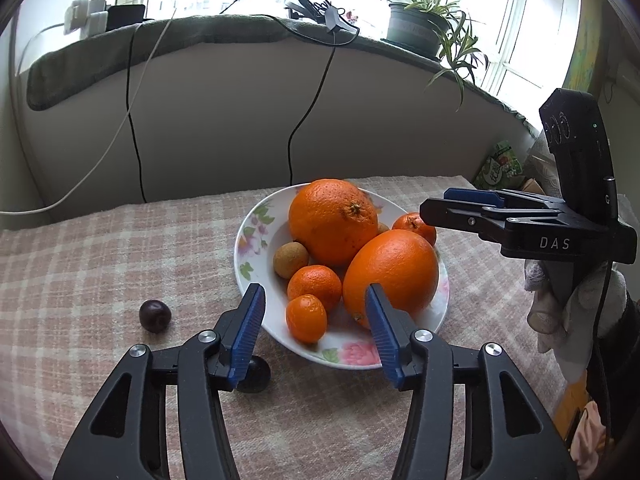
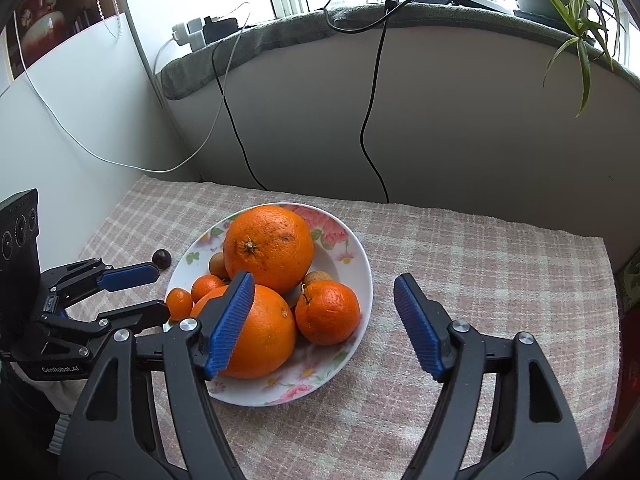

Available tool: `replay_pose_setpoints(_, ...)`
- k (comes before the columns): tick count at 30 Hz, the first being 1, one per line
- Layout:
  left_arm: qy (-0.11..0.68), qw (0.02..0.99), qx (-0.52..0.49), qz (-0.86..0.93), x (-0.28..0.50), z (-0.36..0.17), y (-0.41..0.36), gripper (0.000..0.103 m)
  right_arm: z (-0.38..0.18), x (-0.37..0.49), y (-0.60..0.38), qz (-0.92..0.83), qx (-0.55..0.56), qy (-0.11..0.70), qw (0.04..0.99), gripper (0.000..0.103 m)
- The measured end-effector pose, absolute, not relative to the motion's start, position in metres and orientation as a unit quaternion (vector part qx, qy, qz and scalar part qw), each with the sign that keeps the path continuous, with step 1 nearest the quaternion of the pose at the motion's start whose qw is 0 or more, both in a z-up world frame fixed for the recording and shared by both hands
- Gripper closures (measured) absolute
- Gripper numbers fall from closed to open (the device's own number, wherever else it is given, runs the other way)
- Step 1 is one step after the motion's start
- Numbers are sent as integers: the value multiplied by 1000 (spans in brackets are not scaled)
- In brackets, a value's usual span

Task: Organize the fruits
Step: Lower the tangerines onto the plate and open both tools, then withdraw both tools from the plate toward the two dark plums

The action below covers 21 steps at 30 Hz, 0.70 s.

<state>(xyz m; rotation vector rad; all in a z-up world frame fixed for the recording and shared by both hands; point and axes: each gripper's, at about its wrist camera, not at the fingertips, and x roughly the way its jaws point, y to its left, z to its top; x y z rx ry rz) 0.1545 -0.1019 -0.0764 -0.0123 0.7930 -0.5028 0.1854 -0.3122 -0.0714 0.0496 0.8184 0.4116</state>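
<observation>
A white floral plate (image 1: 250, 236) (image 2: 356, 264) on the checked tablecloth holds two big oranges (image 1: 332, 220) (image 2: 268, 246), several small mandarins (image 1: 314, 286) (image 2: 328, 312) and brown longans (image 1: 290, 259). A dark plum (image 1: 155, 315) (image 2: 162, 258) lies on the cloth left of the plate. A second dark round fruit (image 1: 254, 374) lies partly hidden under my left finger. My left gripper (image 1: 316, 320) is open and empty over the plate's near rim. My right gripper (image 2: 324, 312) is open and empty at the plate's right side; it also shows in the left wrist view (image 1: 460, 200).
The table (image 2: 480, 280) backs onto a grey wall with hanging cables (image 1: 134, 140). A windowsill above carries a potted plant (image 1: 416, 24), chargers and a device. A green packet (image 1: 500, 166) lies off the far right corner.
</observation>
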Motion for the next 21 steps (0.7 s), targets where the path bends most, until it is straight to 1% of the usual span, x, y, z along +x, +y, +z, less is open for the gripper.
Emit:
replay_pose_setpoints(1, 381, 892, -5, -242, 154, -76, -102, 51, -71, 184, -312, 197, 24, 394, 898, 26)
replay_pose_setpoints(2, 381, 893, -4, -241, 154, -75, -102, 47, -70, 183, -312, 196, 24, 393, 898, 25)
replay_pose_setpoints(6, 377, 895, -4, -240, 151, -72, -99, 43, -67, 179, -314, 193, 26, 387, 901, 19)
replay_pose_setpoints(8, 374, 896, -2, -238, 149, -70, -99, 39, -64, 177, -314, 191, 25, 384, 903, 17)
replay_pose_setpoints(12, 370, 898, 0, -237, 146, -67, -97, 39, -59, 171, -312, 185, 16, 379, 907, 12)
replay_pose_setpoints(21, 362, 904, 3, -229, 136, -61, -89, 39, -49, 152, -304, 170, -4, 363, 916, 10)
